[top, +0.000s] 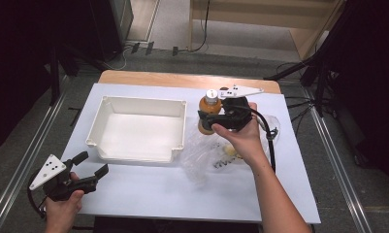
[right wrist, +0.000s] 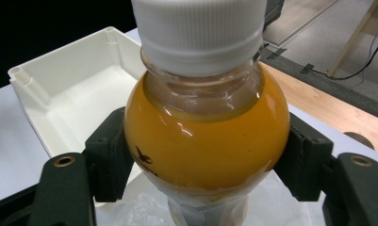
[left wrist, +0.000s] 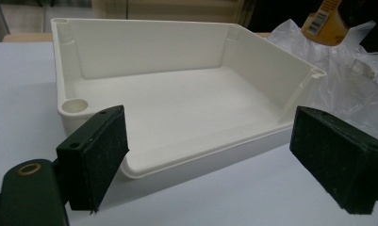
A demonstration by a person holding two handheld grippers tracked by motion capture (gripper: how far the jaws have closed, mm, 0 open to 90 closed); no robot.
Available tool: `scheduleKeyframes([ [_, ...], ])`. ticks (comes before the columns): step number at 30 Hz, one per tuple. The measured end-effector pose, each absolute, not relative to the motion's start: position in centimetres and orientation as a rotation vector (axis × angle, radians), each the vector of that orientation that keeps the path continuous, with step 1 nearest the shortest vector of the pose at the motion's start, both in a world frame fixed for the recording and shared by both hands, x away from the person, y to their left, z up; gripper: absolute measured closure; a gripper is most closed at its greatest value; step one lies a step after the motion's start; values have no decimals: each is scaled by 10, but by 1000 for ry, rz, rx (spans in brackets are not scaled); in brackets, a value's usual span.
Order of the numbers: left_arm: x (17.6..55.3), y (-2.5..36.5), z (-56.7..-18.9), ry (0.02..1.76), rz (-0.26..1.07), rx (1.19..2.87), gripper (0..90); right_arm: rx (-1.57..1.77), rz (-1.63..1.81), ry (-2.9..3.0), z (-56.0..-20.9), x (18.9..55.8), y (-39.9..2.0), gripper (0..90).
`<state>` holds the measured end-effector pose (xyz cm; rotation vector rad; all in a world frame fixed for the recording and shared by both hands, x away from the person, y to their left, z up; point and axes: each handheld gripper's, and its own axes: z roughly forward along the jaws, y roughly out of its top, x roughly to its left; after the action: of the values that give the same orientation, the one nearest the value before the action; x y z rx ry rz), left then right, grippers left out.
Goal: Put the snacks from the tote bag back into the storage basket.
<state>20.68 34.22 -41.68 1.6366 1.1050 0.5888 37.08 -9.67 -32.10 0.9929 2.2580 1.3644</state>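
My left hand-held gripper [top: 92, 166] sits near me at the front corner of the table [top: 148, 194]. Its jaws are wide open and hold nothing. Just past it is the white box [top: 138, 128], with nothing in it. To the right of the box lies a crinkly clear bag [top: 206, 158]. Farther back, my right hand-held gripper [top: 212, 121] squeezes the bottle of orange juice [right wrist: 208, 136] on both sides. The bottle stands up straight over the bag, white cap [right wrist: 198, 30] on top.
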Motion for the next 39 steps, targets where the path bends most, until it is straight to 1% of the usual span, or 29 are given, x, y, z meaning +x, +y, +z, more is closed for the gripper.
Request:
scheduleKeyframes([
  [26, 202, 347, -415, 1109, 604, 1618, 126, 934, 1391, 2297, -316, 376, -54, 307],
  [39, 201, 347, -413, 1112, 628, 1612, 76, 916, 1398, 2311, -320, 381, -33, 306],
])
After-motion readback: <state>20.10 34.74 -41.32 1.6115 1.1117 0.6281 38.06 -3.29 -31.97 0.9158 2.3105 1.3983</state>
